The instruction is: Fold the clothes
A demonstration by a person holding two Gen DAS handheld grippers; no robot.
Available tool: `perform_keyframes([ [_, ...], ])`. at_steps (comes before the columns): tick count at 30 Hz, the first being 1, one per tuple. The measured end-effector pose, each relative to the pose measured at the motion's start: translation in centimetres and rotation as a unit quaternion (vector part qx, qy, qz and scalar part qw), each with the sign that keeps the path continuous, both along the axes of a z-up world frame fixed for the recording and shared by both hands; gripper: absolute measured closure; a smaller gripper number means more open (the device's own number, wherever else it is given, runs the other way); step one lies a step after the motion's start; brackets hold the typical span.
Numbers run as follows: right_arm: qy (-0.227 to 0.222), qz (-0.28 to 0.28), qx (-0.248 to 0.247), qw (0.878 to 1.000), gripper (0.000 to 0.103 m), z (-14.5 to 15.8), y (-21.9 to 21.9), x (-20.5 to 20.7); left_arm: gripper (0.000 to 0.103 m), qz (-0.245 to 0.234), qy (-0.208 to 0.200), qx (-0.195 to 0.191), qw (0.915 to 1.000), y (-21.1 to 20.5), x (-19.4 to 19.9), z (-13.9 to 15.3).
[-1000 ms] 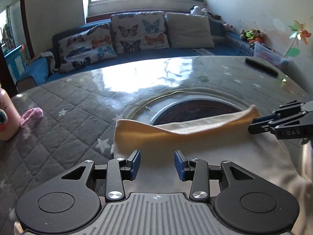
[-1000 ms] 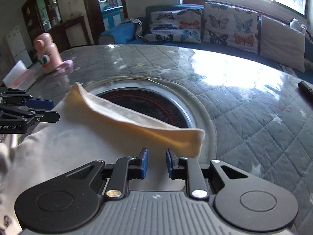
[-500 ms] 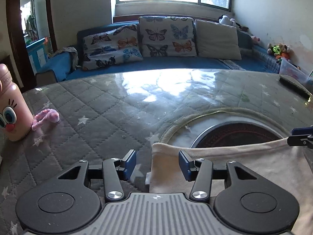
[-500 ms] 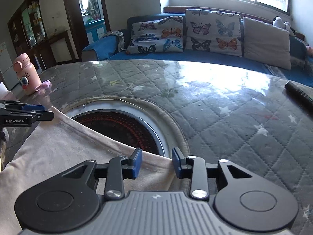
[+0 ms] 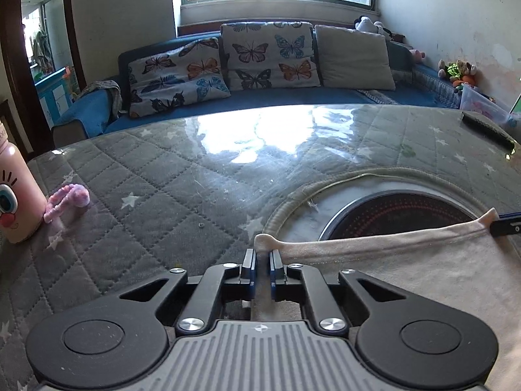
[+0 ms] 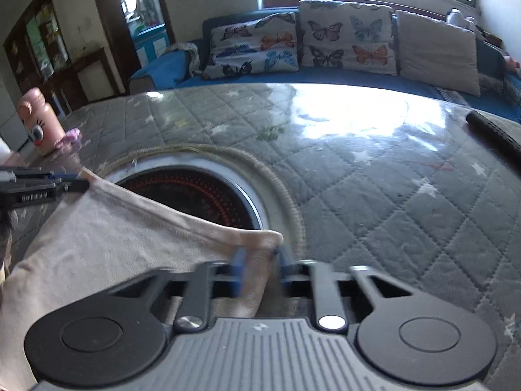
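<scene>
A beige garment [image 5: 407, 267] lies on the quilted grey table, its far edge stretched over the round dark burner. My left gripper [image 5: 262, 260] is shut on the garment's left corner. In the right wrist view the same garment [image 6: 107, 231] runs left from my right gripper [image 6: 259, 260], whose blurred jaws stand around the right corner, partly closed with cloth between them. The left gripper's tip also shows in the right wrist view [image 6: 70, 184], at the garment's far left corner.
A round inset burner [image 5: 403, 210] sits in the table under the garment's edge. A pink cartoon bottle [image 5: 16, 195] and a pink fuzzy toy [image 5: 68, 198] stand at the left. A black remote [image 6: 495, 135] lies at the right edge. A sofa with butterfly cushions [image 5: 247, 55] is behind.
Both grippers drew back to the garment's far corners. The left gripper shut on the left corner. The right gripper's jaws are closing on the right corner.
</scene>
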State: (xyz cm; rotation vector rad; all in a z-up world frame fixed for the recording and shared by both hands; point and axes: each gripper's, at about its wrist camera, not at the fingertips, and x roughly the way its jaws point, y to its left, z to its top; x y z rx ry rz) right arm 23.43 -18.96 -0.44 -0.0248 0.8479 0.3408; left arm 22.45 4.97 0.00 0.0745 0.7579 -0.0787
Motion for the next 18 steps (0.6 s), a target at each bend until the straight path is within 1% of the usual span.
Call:
perform_keyframes([
  [4, -0.026, 0.009, -0.018, 0.999, 0.098, 0.6, 1.1, 0.8, 0.096, 0.011, -0.016, 0.005, 0.9998, 0.3, 0.4, 0.3],
  [9, -0.051, 0.012, -0.031, 0.998, 0.098, 1.1, 2.3, 3.9, 0.096, 0.042, -0.027, 0.001, 0.9988, 1.5, 2.1, 0.7],
  [12, -0.044, 0.014, -0.036, 0.998, 0.097, 0.4, 2.8, 5.7, 0.096, 0.054, -0.021, 0.003, 0.9983, 2.1, 3.3, 0.5],
  [15, -0.036, 0.016, -0.041, 0.998, 0.094, -0.3, 3.3, 7.2, 0.093, 0.055, -0.013, 0.006, 0.9984, 2.1, 3.7, 0.1],
  [18, -0.037, 0.023, -0.044, 0.998, 0.092, 0.0, 3.2, 6.8, 0.091, 0.05, -0.013, 0.009, 0.9986, 1.9, 3.1, 0.4],
])
